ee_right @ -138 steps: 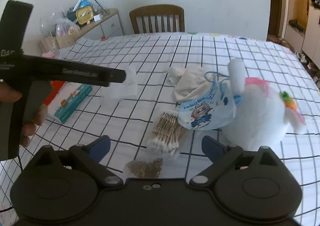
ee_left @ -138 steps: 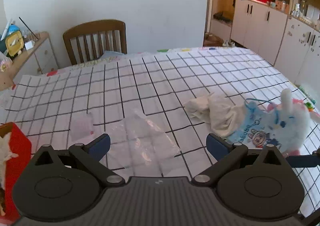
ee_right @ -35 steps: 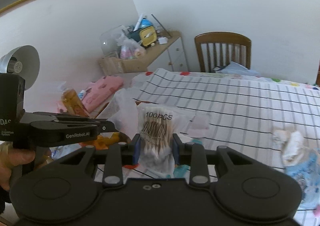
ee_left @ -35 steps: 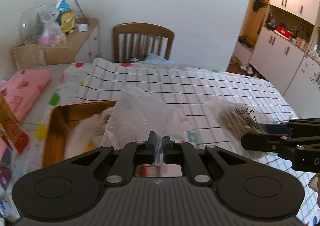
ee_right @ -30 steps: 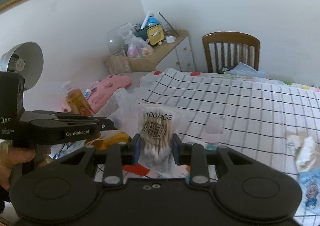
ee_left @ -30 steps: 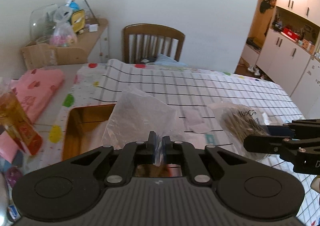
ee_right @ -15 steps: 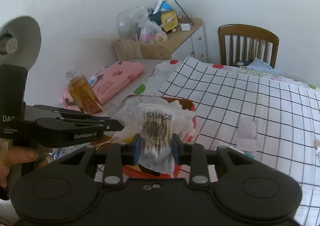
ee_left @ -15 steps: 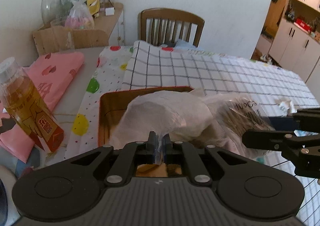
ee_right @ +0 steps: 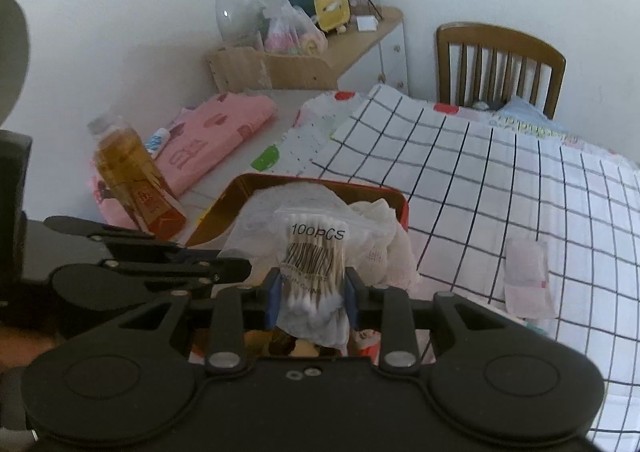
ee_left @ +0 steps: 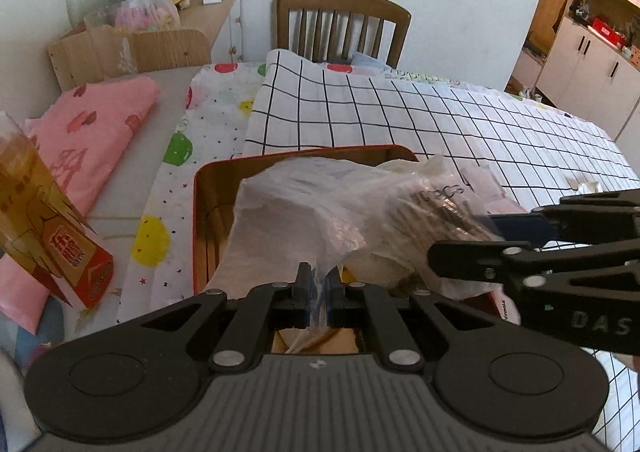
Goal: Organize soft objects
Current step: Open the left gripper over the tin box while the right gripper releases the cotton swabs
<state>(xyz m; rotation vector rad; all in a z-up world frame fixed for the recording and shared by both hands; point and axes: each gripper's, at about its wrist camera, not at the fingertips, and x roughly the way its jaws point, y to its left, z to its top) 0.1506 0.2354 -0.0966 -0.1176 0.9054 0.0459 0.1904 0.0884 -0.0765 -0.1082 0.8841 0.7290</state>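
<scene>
Checked tablecloth (ee_left: 400,119) over the table, chair (ee_left: 344,27) beyond; left wrist view: left gripper (ee_left: 316,292) clenched on a clear plastic bag (ee_left: 296,219) hanging above the red tin (ee_left: 200,207) just ahead; right gripper (ee_left: 492,236) close at right. Right wrist view: right gripper (ee_right: 310,292) grasping a cotton swab packet (ee_right: 316,252) over the tin (ee_right: 402,207); bottle (ee_right: 132,179) to the left.

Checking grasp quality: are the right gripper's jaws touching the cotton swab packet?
Touching. The right wrist view shows the right gripper with both jaws pressed against the cotton swab packet, above the red tin.
</scene>
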